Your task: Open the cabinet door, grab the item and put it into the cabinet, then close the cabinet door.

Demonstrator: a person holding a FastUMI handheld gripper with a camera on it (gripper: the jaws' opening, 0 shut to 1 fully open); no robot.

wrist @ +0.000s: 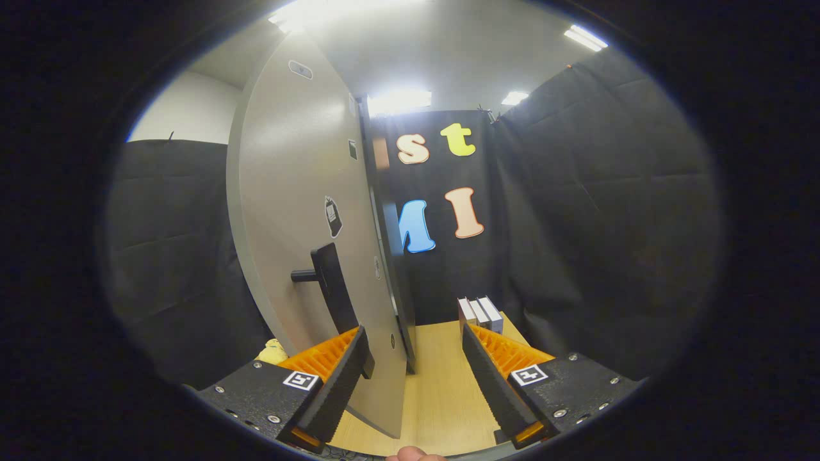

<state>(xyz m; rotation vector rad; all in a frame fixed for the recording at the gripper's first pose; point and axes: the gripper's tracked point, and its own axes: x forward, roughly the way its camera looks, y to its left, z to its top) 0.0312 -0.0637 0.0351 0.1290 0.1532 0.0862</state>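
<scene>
Cabinet door (301,211) standing swung out edge-on just ahead of the left finger, its dark handle (330,288) above and beyond that finger's tip; gripper (415,378) spread wide with nothing between the fingers but bare wooden tabletop (439,384). Small box-like item (480,314), apparently the thing to stow, resting on the far right of the table just beyond the right finger's tip, a yellow object (274,351) low at near left behind the door. Judged as door-opening done or nearly so and the grab in hand: next move calls for advancing forward and right to straddle the item, then closing on it.
</scene>
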